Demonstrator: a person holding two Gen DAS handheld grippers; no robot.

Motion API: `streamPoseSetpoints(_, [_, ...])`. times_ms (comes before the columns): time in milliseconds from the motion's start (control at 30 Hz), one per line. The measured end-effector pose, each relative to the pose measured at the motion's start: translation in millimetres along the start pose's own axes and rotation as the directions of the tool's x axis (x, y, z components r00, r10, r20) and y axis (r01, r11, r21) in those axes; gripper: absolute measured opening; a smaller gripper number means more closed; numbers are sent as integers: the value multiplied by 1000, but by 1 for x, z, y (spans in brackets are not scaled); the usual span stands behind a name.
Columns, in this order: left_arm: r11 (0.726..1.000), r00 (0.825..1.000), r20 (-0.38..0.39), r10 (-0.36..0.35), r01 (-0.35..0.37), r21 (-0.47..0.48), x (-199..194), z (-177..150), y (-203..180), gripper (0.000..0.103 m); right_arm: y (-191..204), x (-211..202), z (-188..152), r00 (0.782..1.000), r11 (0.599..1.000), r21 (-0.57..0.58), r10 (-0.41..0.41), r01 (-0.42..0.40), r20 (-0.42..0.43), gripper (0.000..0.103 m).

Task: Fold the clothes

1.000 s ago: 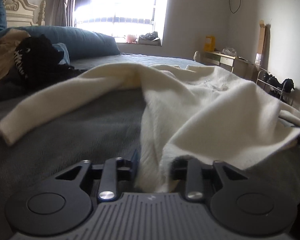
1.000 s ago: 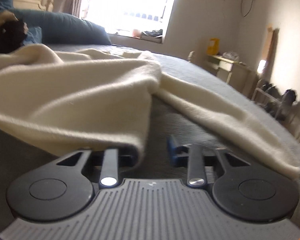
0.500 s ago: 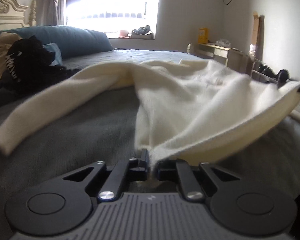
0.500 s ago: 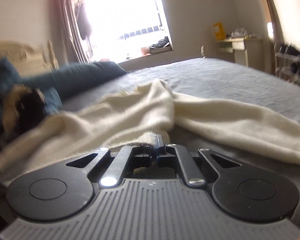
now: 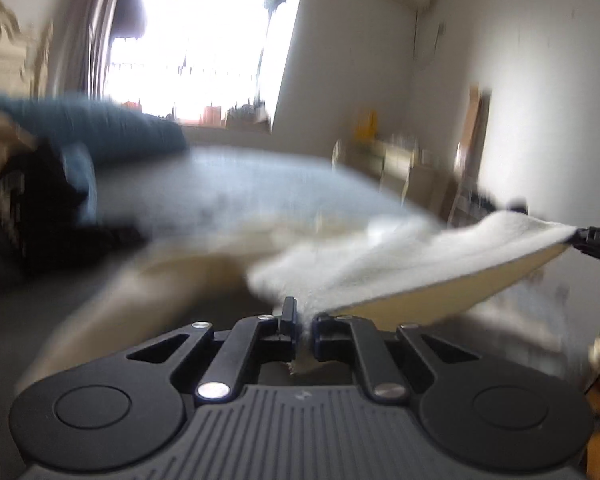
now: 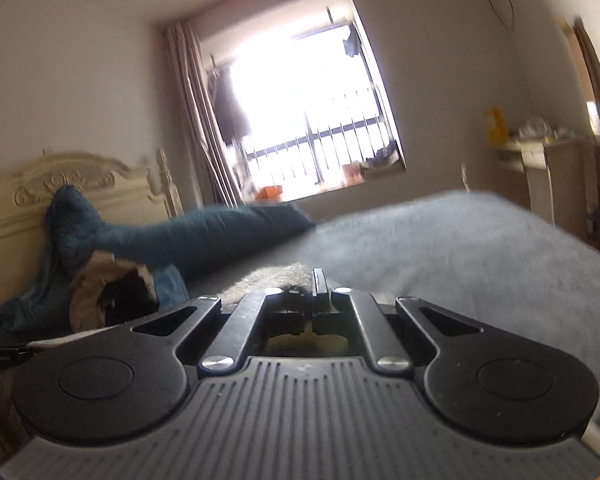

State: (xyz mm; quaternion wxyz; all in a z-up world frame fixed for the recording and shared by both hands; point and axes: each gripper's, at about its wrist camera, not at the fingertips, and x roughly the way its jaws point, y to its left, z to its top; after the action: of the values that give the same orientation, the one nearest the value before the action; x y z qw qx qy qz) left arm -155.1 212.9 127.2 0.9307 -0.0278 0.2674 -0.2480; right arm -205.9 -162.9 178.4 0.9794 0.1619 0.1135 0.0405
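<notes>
Both jaws clamped, cream garment [image 5: 400, 256] between

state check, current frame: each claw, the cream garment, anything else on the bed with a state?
left claw: shut on the cream garment, jaws pinching its edge.
right claw: shut on the cream garment, fuzzy edge bunched at the jaws.
cream garment: lifted, stretched between both claws, far part trailing toward the bed; blurred.
blue pillow: lying along the headboard end.
dark clothes pile: heaped, unfolded.
curtain: drawn aside.
</notes>
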Motion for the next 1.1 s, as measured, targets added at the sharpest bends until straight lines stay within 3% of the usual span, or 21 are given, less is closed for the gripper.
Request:
streamPoseSetpoints(67, [1000, 995, -98, 1, -4, -22, 16, -43, -1, 8, -18, -4, -43, 992, 997, 39, -54, 59, -113, 1])
streamPoseSetpoints(167, [1000, 978, -205, 26, -24, 11, 38, -93, -3, 9, -45, 5, -118, 941, 981, 73, -147, 177, -304, 1])
streamPoseSetpoints(233, [999, 974, -222, 32, -28, 22, 37, -107, 0, 11, -54, 11, -158, 904, 972, 69, -182, 225, -387, 2])
streamPoseSetpoints(267, [1000, 975, -219, 26, -23, 18, 33, -109, 2, 14, -52, 9, -166, 900, 971, 56, -191, 231, -391, 3])
streamPoseSetpoints(367, [1000, 972, -236, -11, 6, -18, 16, -105, 15, 31, -41, -2, -164, 915, 981, -23, -187, 191, -356, 6])
streamPoseSetpoints(400, [1000, 969, -247, -8, 2, -27, 12, -107, 19, 32, -35, -5, -162, 915, 980, -72, -200, 187, -350, 13])
streamPoseSetpoints(500, [996, 963, -268, -5, -19, -84, -1, -110, 33, 32, -36, -11, -162, 895, 973, -155, -220, 172, -389, 31])
streamPoseSetpoints(633, [977, 982, -189, 18, -58, -206, -24, -108, 50, 37, -45, -34, -156, 874, 968, -163, -242, 190, -422, 31])
streamPoseSetpoints(733, [969, 993, -120, 1, -31, -245, -18, -92, 57, 47, -60, -54, -143, 904, 974, -92, -226, 207, -362, 32])
streamPoseSetpoints(833, [963, 995, -77, -61, 38, -265, 6, -72, 59, 49, -82, -55, -128, 944, 971, 105, -178, 214, -278, 32])
streamPoseSetpoints(900, [962, 992, -74, -102, 80, -262, 29, -60, 55, 49, -87, -38, -121, 965, 963, 216, -107, 161, -240, 32])
streamPoseSetpoints(1033, [959, 984, -119, -132, 96, -266, 74, -48, 51, 44, -71, 19, -123, 965, 972, 227, -7, 68, -262, 32])
streamPoseSetpoints(1100, [954, 980, -152, -127, 79, -288, 90, -45, 56, 34, -66, 41, -127, 957, 976, 212, 7, 57, -291, 32])
